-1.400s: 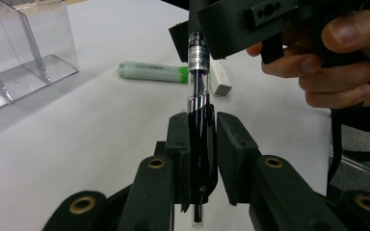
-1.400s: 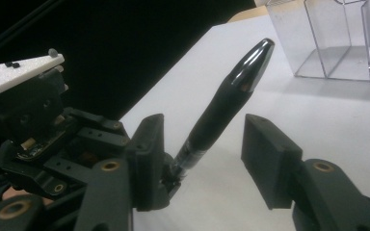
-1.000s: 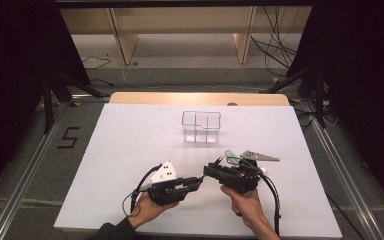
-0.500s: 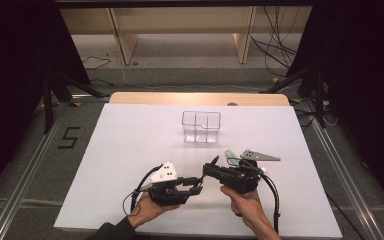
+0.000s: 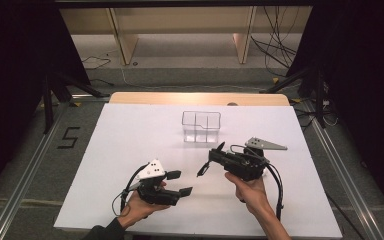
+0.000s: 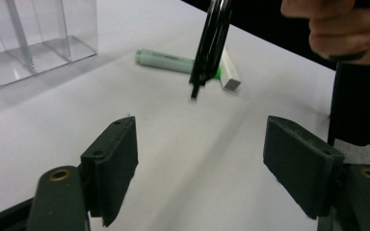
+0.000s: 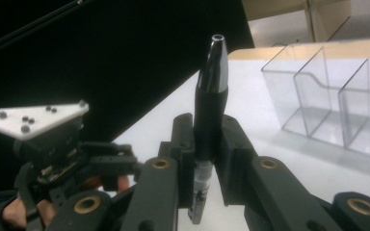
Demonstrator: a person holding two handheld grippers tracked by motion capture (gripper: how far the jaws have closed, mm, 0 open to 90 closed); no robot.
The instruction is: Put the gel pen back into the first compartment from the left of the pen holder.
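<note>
Pen (image 7: 211, 91), black with a chrome tip, sits clamped between the right gripper (image 5: 215, 157)'s jaws above the white table (image 5: 130, 140), probably bound for the clear divided organizer (image 5: 201, 127) just beyond. Nearer the person, the left gripper (image 5: 179, 183) hangs spread and empty. A green highlighter (image 6: 173, 61) lies beside a white eraser (image 6: 229, 72); its print is illegible.
</note>
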